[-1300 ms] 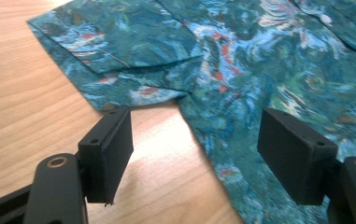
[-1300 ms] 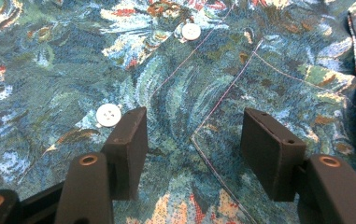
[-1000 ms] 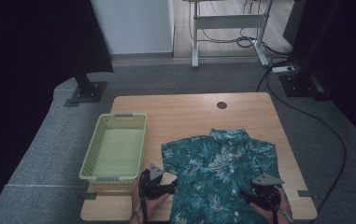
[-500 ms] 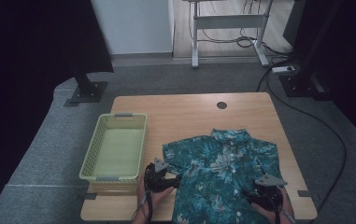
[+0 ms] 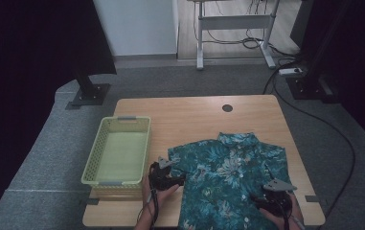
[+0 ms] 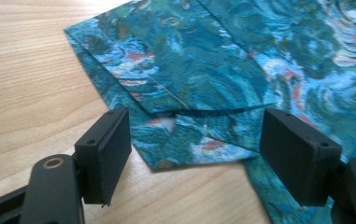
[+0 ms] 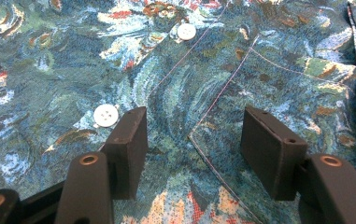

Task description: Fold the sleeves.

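Since a second ago the left gripper [image 5: 168, 176] has edged toward the shirt's [image 5: 228, 177] sleeve, while the right gripper [image 5: 273, 199] has sunk toward the counter's [image 5: 194, 115] near edge. The left gripper view shows the sleeve hem [image 6: 199, 140] between wide jaws; the right gripper view shows buttons [image 7: 106, 115] and pocket stitching under wide jaws. A green basket [image 5: 118, 151] sits along the left edge; grey carpet surrounds the wooden counter.

Two hands enter from below; left gripper [image 5: 166, 175] and right gripper [image 5: 275, 198] both hold their jaws wide apart.
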A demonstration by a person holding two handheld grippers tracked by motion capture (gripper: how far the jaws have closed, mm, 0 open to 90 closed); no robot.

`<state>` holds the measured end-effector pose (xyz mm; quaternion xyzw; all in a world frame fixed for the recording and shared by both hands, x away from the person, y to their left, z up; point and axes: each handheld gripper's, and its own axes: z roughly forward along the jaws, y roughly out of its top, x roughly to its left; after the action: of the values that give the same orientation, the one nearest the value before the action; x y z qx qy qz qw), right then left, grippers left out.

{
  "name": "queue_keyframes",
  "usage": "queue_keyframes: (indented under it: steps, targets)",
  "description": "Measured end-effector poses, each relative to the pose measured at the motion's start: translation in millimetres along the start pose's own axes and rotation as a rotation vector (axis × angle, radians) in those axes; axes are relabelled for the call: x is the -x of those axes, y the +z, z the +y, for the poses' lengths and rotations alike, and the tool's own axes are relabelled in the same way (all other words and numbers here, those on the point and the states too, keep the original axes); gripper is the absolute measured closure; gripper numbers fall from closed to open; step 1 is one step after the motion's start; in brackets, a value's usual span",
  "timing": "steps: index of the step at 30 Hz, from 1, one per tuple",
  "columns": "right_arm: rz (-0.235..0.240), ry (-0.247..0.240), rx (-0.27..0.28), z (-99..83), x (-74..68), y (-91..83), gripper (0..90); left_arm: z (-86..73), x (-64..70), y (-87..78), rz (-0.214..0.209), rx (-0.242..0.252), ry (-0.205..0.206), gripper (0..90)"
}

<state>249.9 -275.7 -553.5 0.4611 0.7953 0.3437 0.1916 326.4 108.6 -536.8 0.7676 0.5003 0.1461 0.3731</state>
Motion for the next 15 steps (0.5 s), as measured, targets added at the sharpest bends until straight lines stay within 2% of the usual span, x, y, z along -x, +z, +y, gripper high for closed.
queue_keyframes:
  steps: [7,12,15]
  targets:
    - [-0.006,0.003,0.007,-1.3,0.4,-0.4,40.9,5.0,-5.4,5.3,0.003,0.006,-0.025,24.7]
    - [-0.008,0.005,0.003,-0.9,0.7,-0.5,40.8,3.2,-7.4,11.1,0.023,0.010,-0.020,25.0]
    - [-0.009,0.006,0.003,-0.9,0.7,-0.5,40.9,1.8,-9.4,15.2,0.018,0.002,-0.024,25.7]
